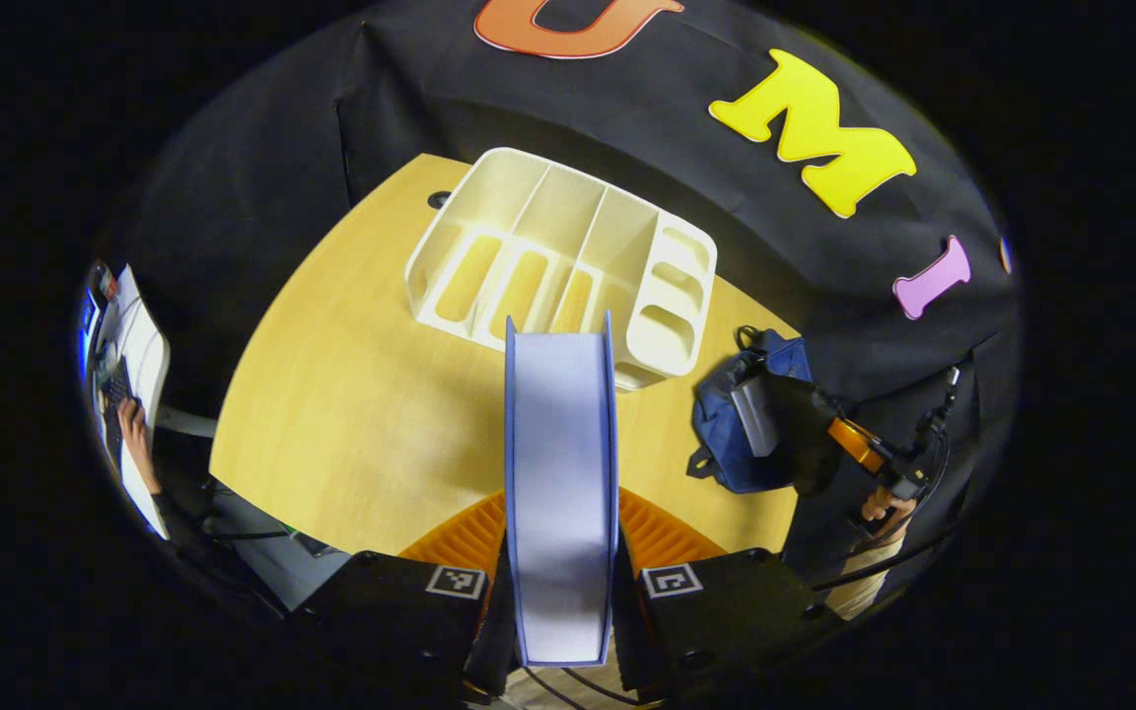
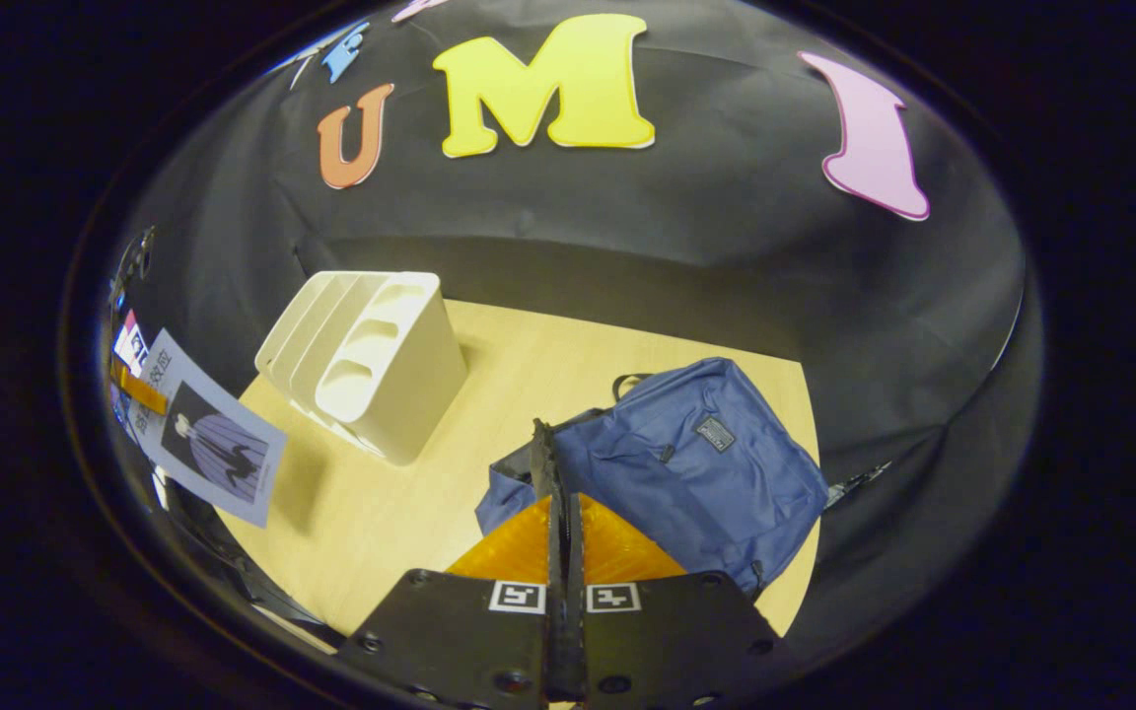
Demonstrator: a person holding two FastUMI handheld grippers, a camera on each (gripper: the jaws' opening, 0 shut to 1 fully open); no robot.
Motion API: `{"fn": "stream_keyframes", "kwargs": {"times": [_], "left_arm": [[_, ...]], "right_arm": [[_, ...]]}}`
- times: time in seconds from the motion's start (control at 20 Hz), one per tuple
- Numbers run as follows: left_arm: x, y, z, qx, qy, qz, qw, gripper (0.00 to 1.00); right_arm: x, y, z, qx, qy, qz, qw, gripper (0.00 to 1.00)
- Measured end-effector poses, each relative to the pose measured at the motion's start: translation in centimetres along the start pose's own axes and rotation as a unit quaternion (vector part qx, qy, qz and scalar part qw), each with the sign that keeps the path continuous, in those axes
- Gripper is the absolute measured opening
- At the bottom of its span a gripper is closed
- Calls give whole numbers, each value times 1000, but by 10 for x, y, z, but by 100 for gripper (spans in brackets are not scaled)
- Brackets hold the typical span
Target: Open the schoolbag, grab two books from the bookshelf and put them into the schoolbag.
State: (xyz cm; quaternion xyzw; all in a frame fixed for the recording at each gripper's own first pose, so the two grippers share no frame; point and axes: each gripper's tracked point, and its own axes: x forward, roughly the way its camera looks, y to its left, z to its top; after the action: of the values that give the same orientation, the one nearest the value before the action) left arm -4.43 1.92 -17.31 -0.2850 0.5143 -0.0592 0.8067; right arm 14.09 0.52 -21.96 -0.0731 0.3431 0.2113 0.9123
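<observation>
The right gripper (image 2: 560, 473) pinches the edge of the navy fabric schoolbag (image 2: 696, 463), jaws closed. A white plastic slotted bookshelf (image 2: 371, 360) stands near it on the pale wooden counter (image 2: 381, 513).

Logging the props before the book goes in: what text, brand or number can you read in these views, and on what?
Nothing reads clearly.
Book cover: printed characters beside a drawn figure, too blurred to read.
Schoolbag front patch: too small to read.
Square markers: patterns, not text.
Bookshelf: no text.
</observation>
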Motion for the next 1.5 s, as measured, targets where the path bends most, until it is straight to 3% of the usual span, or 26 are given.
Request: {"fn": "stream_keyframes", "kwargs": {"times": [0.2,0.4,0.6,0.8,1.1,1.5], "left_arm": [[20,-41,-32,-22,18,-76,997,43],[55,-80,-58,-1,40,-128,991,43],[89,-134,-70,6,54,-195,979,44],[126,-180,-64,-21,45,-249,967,44],[172,-230,-48,-98,27,-303,947,43],[254,-288,-34,-188,-11,-327,926,43]], "right_arm": [[-5,-4,3,0,-2,-10,1000,0],[-11,-14,6,9,-1,-24,1000,1],[-22,-25,13,18,-4,-39,999,0],[-29,-30,29,12,-8,-55,998,0],[-32,-29,42,1,-9,-57,998,0],[-31,-14,45,-45,-7,-15,999,3]]}}
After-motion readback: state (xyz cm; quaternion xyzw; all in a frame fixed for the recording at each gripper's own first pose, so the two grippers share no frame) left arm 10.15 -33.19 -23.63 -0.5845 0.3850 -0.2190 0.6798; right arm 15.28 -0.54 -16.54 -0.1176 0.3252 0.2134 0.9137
